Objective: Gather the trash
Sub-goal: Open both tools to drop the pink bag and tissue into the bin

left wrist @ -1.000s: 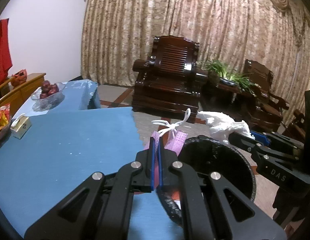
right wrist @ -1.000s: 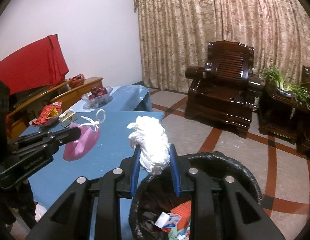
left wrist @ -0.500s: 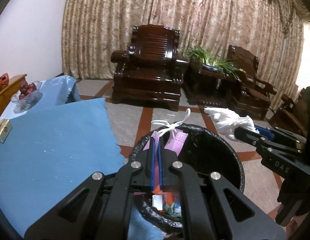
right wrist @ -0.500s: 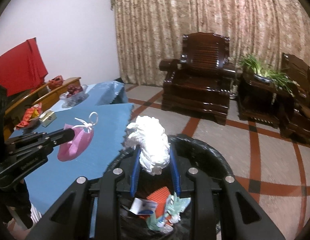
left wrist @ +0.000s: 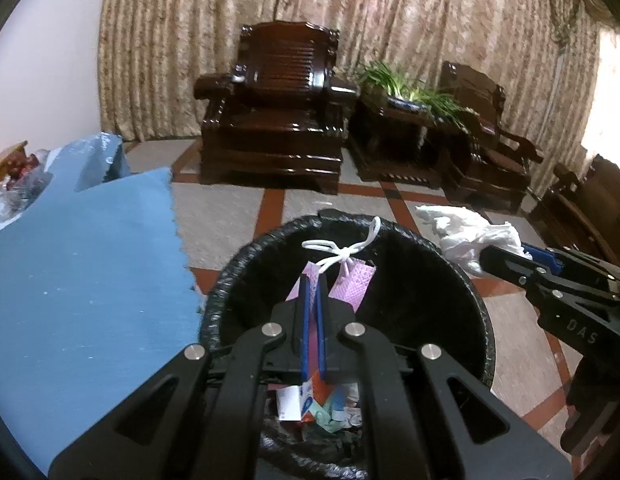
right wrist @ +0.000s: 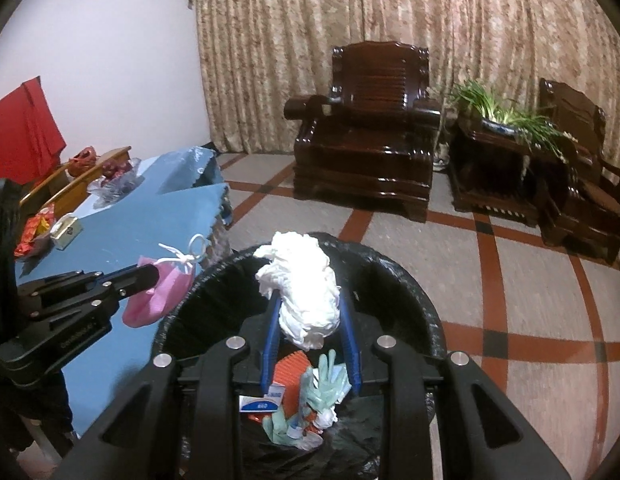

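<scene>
A black-lined trash bin (left wrist: 475, 304) (right wrist: 425, 312) stands on the floor beside the blue-covered table (left wrist: 82, 264) (right wrist: 150, 224), with several pieces of trash in it. My left gripper (left wrist: 313, 280) is shut on a pink mask (left wrist: 355, 280) with white ear loops and holds it over the bin's opening; it also shows in the right wrist view (right wrist: 158, 294). My right gripper (right wrist: 310, 308) is shut on a crumpled white plastic bag (right wrist: 306, 284) above the bin; in the left wrist view the bag (left wrist: 469, 236) hangs at the bin's right rim.
Dark wooden armchairs (left wrist: 274, 112) (right wrist: 369, 132) and a side table with a green plant (right wrist: 505, 120) stand by the curtain. On the table's far end lie a fruit bowl (right wrist: 116, 180), a small box (right wrist: 64, 232) and red wrappers (right wrist: 32, 232).
Both grippers have moved from over the table to above the bin, each still holding its item. The bin's inside has come into view below them.
</scene>
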Action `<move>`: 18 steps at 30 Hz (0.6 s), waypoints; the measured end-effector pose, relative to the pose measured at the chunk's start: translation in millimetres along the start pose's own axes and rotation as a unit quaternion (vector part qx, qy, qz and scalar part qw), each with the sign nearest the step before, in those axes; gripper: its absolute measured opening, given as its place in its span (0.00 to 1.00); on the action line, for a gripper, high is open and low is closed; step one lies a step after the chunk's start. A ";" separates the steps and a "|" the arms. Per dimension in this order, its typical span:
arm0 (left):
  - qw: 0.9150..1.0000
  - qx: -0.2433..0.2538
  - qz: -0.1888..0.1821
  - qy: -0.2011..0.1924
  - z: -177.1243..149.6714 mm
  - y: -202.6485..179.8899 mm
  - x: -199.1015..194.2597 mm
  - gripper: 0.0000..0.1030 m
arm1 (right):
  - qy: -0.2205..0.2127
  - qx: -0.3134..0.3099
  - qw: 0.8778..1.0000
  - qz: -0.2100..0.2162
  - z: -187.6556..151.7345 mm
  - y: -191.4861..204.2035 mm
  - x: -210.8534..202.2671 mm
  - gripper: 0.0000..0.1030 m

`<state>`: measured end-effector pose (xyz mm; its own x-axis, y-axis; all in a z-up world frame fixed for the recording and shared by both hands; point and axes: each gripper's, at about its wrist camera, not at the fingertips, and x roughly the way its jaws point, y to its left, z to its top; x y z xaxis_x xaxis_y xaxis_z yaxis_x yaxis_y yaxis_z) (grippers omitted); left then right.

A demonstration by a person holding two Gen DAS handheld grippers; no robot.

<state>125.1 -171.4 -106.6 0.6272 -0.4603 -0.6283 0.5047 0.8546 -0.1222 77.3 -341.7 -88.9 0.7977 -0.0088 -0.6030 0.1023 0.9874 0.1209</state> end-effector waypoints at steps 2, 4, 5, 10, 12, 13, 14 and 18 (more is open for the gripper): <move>1.000 0.000 -0.006 0.006 -1.7 -0.5 6.9 0.02 | 0.008 0.003 1.000 -0.003 -3.4 -4.4 5.4 0.30; 1.000 -0.002 -0.018 0.020 -4.8 1.0 16.9 0.05 | 0.019 0.004 1.000 -0.008 -7.5 -7.6 11.9 0.33; 0.999 -0.003 -0.024 0.025 -5.2 2.0 21.9 0.08 | 0.023 0.004 1.000 -0.010 -9.0 -9.1 15.0 0.36; 0.996 -0.023 -0.057 0.058 -16.9 9.4 38.7 0.44 | 0.034 0.011 0.999 -0.017 -16.6 -14.5 22.6 0.46; 0.996 -0.027 -0.057 0.062 -21.3 13.5 39.8 0.48 | 0.034 0.013 0.999 -0.017 -19.9 -15.7 22.5 0.49; 0.996 -0.029 -0.056 0.063 -22.0 14.7 39.7 0.51 | 0.034 0.014 0.999 -0.017 -20.7 -15.8 22.2 0.52; 0.996 -0.031 -0.054 0.063 -22.8 16.7 39.2 0.54 | 0.034 0.014 0.999 -0.017 -20.8 -16.1 21.7 0.56; 0.997 -0.034 -0.038 0.051 -22.3 22.1 29.0 0.62 | 0.027 0.017 0.999 -0.017 -18.8 -14.9 18.4 0.77</move>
<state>141.2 -160.5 -144.7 0.5239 -0.5003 -0.6894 0.5049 0.8342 -0.2217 79.3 -353.6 -116.7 0.7604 -0.0336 -0.6486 0.1505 0.9806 0.1257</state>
